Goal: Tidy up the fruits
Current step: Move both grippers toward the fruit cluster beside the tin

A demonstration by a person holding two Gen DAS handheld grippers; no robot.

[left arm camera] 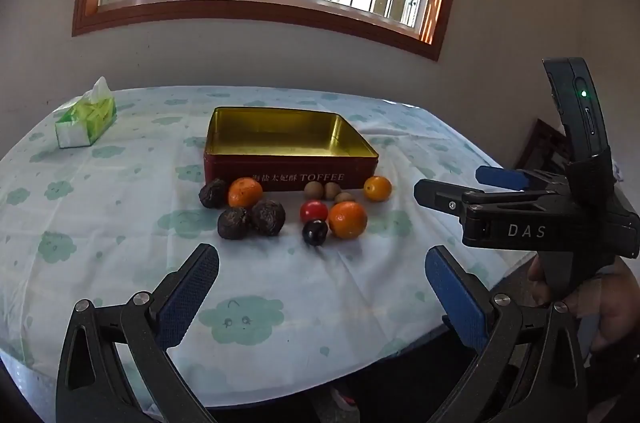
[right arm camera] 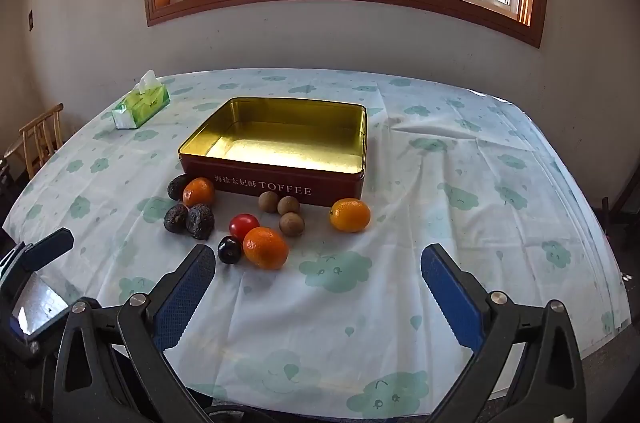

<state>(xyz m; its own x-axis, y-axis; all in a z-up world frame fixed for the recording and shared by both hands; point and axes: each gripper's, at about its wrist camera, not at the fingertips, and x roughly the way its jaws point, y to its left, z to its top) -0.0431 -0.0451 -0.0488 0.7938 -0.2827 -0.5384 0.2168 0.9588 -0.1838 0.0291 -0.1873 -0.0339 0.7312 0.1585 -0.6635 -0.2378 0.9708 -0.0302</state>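
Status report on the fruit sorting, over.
Left tool and right tool open, holding nothing. Red rectangular toffee tin holds no fruit; fruits loose on the cloud-print tablecloth before it. Nothing blocking.

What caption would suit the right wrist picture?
Open tongs hover before fruit beside an empty toffee tin on a cloud-print tablecloth.

Left gripper (left arm camera: 322,293): black plastic linkage arms, silver round screws at pivots, blue textured pads (left arm camera: 188,297). Right gripper (right arm camera: 318,293): same black arms, silver screws, blue ribbed pads (right arm camera: 450,293); side marked "DAS", green LED lit on black upright module. Bare-skinned right hand (left arm camera: 600,307).
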